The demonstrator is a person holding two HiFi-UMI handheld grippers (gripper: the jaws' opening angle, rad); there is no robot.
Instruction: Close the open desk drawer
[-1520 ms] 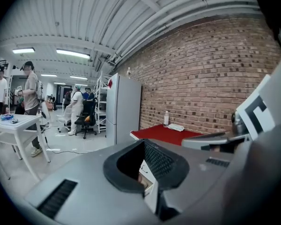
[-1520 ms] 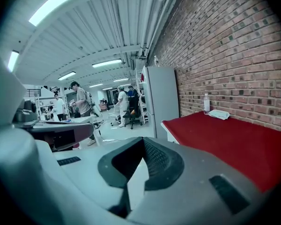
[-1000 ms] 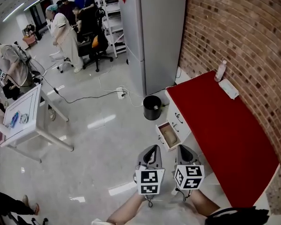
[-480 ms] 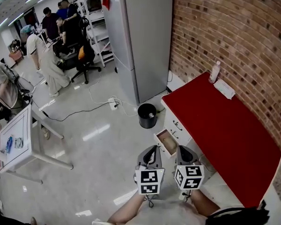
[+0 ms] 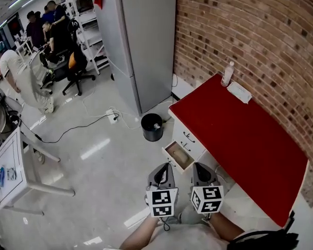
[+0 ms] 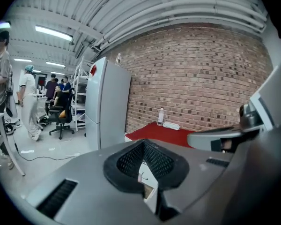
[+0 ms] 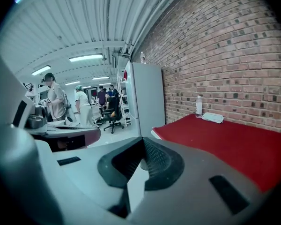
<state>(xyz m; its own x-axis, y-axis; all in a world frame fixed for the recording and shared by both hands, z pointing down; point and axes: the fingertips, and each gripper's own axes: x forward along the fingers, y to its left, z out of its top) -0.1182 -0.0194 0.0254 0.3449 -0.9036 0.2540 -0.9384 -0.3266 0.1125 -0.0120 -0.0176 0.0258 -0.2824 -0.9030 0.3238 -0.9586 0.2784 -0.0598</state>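
Note:
The white desk with a red top point(image 5: 240, 139) stands along the brick wall at the right. One upper drawer point(image 5: 178, 156) is pulled out over the floor and shows a brownish inside. My left gripper point(image 5: 161, 173) is shut and empty, just short of the drawer's near corner. My right gripper point(image 5: 201, 171) hangs beside it, also shut and empty, in front of the desk's white face. In the left gripper view the closed jaws point(image 6: 145, 182) leave a slit through which a corner of the drawer point(image 6: 148, 192) shows. The right gripper view looks over its closed jaws point(image 7: 139, 170) along the red top point(image 7: 234, 144).
A black bin point(image 5: 152, 127) stands on the floor beyond the drawer, beside a tall grey fridge point(image 5: 141, 40). A bottle point(image 5: 228, 73) and a white packet point(image 5: 239, 92) lie at the desk's far end. A white table point(image 5: 10, 165), a floor cable and several people are at the left.
Both grippers have moved forward towards the desk, and the open drawer now lies closer to their tips. The jaws stay shut. The people at the left have slid towards the picture's edge.

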